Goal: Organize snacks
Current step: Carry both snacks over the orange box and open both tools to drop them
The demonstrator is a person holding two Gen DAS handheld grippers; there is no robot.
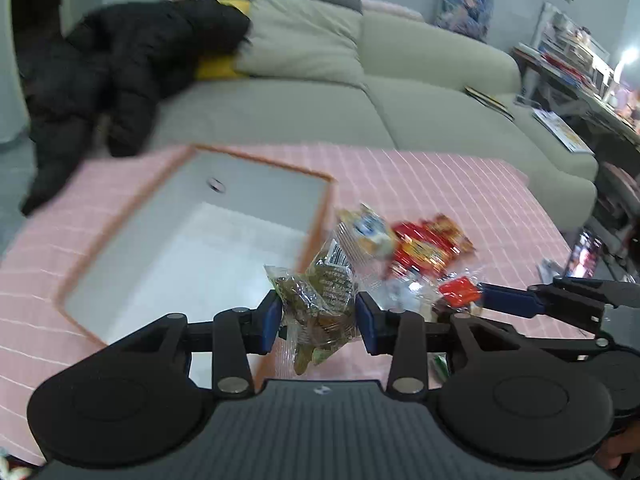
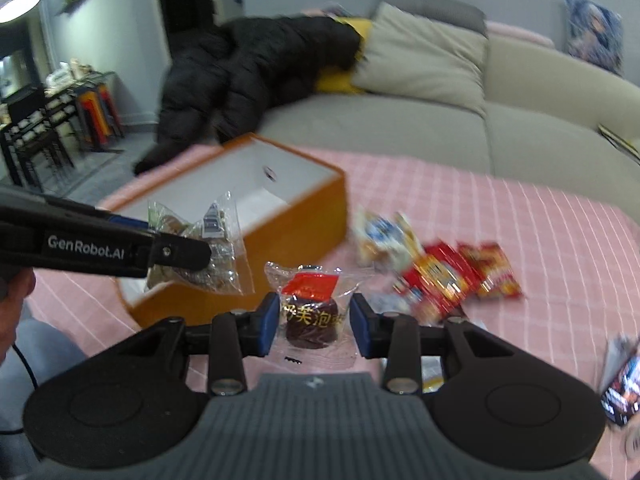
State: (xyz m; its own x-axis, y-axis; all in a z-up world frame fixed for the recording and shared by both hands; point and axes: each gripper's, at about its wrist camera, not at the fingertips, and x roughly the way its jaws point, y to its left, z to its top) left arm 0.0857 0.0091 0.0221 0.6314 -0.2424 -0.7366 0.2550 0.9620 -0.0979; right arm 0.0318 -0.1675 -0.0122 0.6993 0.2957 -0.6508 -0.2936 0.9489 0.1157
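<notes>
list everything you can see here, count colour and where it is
box: one, orange outside, white inside, open, on the table
tablecloth: one, pink with white grid, covers the table
green snack packet: one, clear wrap, greenish-brown contents, held in the left gripper by the box
chocolate puff packet: one, clear wrap, dark puff, red label, held in the right gripper
red packets: at least two, red and yellow, on the cloth right of the box
blue-and-white packet: one, beside the red ones
sofa: one, beige, behind the table
black jacket: one, on the sofa
cushion: one, beige, on the sofa
left gripper: black, blue pads, shut
right gripper: same, shut
</notes>
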